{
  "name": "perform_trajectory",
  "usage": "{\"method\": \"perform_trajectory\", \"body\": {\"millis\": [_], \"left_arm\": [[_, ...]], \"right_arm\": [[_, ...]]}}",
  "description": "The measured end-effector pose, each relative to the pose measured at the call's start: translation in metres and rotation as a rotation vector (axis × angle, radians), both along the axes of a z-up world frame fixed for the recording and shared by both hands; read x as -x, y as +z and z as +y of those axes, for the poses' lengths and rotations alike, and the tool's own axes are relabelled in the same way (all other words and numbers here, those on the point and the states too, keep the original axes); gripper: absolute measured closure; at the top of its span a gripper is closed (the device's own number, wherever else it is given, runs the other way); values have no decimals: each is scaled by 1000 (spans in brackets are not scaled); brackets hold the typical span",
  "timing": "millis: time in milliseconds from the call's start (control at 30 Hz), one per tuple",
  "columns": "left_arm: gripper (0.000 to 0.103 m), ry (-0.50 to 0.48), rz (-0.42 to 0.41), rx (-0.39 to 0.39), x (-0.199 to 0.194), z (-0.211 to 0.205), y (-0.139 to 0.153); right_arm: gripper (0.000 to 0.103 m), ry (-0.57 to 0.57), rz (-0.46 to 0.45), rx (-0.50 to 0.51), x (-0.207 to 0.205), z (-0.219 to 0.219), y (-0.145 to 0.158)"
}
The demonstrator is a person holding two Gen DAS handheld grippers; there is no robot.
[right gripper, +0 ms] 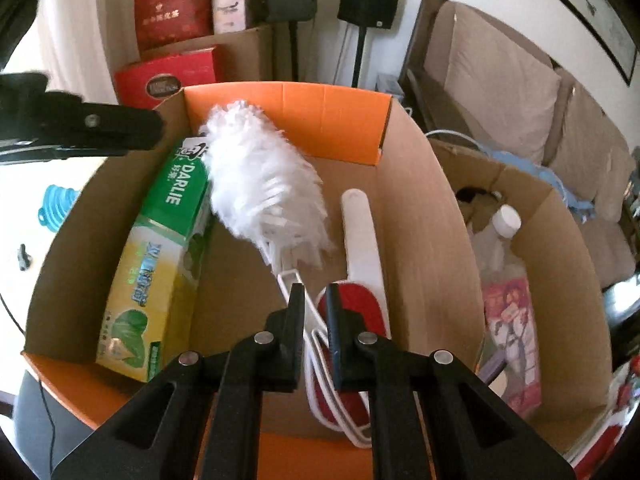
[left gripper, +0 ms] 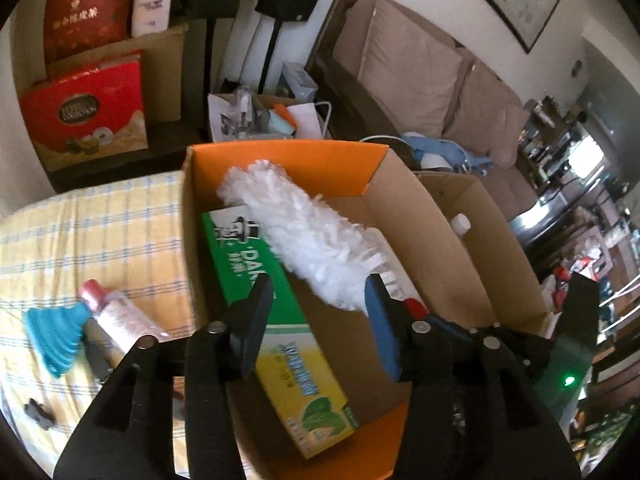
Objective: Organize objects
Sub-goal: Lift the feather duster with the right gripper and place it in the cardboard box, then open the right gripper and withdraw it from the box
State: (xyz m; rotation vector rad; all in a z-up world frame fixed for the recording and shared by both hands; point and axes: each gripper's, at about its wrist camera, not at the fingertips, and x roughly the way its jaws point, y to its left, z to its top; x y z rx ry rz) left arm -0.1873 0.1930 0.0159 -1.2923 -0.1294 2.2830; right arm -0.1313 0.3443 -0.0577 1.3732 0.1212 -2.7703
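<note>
Closest to the right wrist camera, the right gripper (right gripper: pixel 314 296) has its two black fingers pinched on the thin white wire handle of a fluffy white duster (right gripper: pixel 256 184), holding it over the inside of an open cardboard box (right gripper: pixel 432 216) with orange flaps. The duster's head slants up and away toward the box's far left corner. Under it, along the left wall of the box, lies a green and yellow Darlie toothpaste carton (right gripper: pixel 160 264). A red and white lint brush (right gripper: pixel 362 248) lies beside the duster's handle on the box floor. A second cardboard box (right gripper: pixel 568 264) stands just to the right, holding a white-capped bottle (right gripper: pixel 505 220). From the left wrist camera, the left gripper (left gripper: pixel 320 304) hangs over the near edge of the same box with its fingers spread and nothing between them. Left of the box, on a yellow checked cloth (left gripper: pixel 100 220), lie a blue folding funnel (left gripper: pixel 56 332) and a pink-capped bottle (left gripper: pixel 120 316), touching each other
</note>
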Motion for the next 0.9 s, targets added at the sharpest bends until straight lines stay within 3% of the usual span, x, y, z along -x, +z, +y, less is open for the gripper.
{"method": "perform_trajectory", "body": {"millis": [33, 100, 333, 400, 600, 833, 867, 900], "left_arm": [[37, 6, 6, 4, -2, -2, 1], [31, 19, 30, 14, -5, -11, 6], [20, 67, 83, 89, -21, -41, 13], [18, 79, 90, 101, -24, -48, 13], [17, 102, 88, 121, -33, -79, 9], [16, 157, 106, 135, -44, -120, 8], [15, 169, 111, 137, -46, -127, 8], [6, 178, 114, 142, -47, -132, 8]], "right_arm": [[94, -2, 5, 1, -3, -1, 2], [91, 2, 17, 1, -7, -5, 6], [65, 20, 54, 32, -17, -23, 25], [50, 30, 61, 42, -18, -29, 29], [36, 45, 84, 72, -23, -49, 40], [29, 86, 111, 73, -31, -79, 45], [26, 92, 112, 79, -32, -83, 45], [24, 99, 114, 83, -33, -87, 46]]}}
